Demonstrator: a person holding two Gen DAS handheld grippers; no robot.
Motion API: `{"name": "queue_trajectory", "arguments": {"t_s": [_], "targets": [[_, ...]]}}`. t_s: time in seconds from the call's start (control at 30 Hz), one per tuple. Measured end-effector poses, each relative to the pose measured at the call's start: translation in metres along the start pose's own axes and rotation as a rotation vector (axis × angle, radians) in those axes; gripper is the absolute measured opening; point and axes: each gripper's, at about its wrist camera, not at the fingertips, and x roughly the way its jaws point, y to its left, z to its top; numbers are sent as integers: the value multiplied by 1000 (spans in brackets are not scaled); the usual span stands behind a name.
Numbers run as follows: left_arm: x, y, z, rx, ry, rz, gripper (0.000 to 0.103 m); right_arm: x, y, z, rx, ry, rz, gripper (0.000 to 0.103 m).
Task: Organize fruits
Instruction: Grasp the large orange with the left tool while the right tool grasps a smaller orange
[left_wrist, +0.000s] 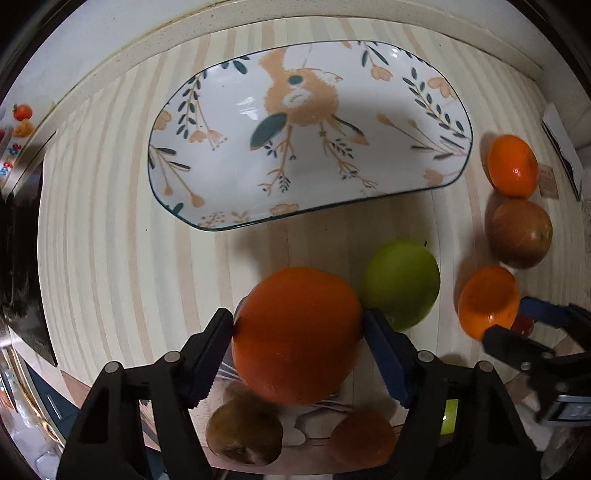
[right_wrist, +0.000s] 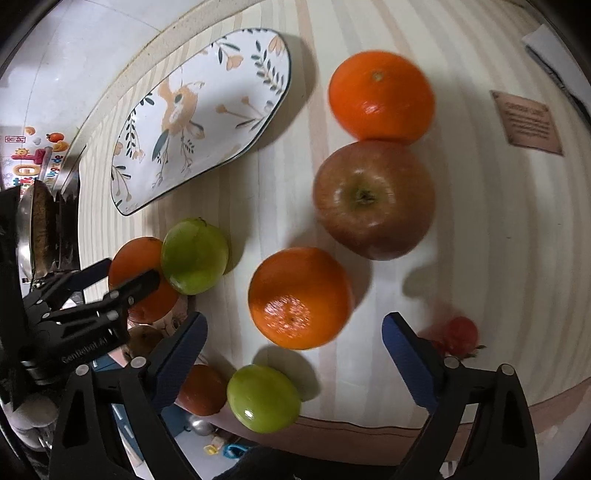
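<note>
Oranges sit between both my claws: my left claw (left_wrist: 299, 334) has its pads against one orange (left_wrist: 297, 334), so I should squeeze evenly before lifting toward the plate (left_wrist: 177, 122) ahead, while my right claw (right_wrist: 295, 354), wide open, centres over another orange (right_wrist: 300, 297).

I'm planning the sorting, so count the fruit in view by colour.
Orange fruit: 4
Green fruit: 2
Red-brown fruit: 2
Small red fruit: 1
Total: 9
</note>
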Motion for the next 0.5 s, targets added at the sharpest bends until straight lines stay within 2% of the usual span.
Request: {"name": "queue_trajectory", "arguments": {"t_s": [0.13, 0.23, 0.33, 0.5], "targets": [[-2, 13, -11, -45, -7, -2, 71, 18, 7, 3, -10, 28, -24, 77], [-2, 31, -24, -96, -13, 0, 71, 22, 13, 2, -37, 16, -65, 70], [0, 44, -27, -120, -18, -39, 73, 25, 13, 2, -34, 12, -62, 68], [5, 49, -14, -113, -19, -28, 74, 31, 14, 5, -22, 8, -61, 68]]}}
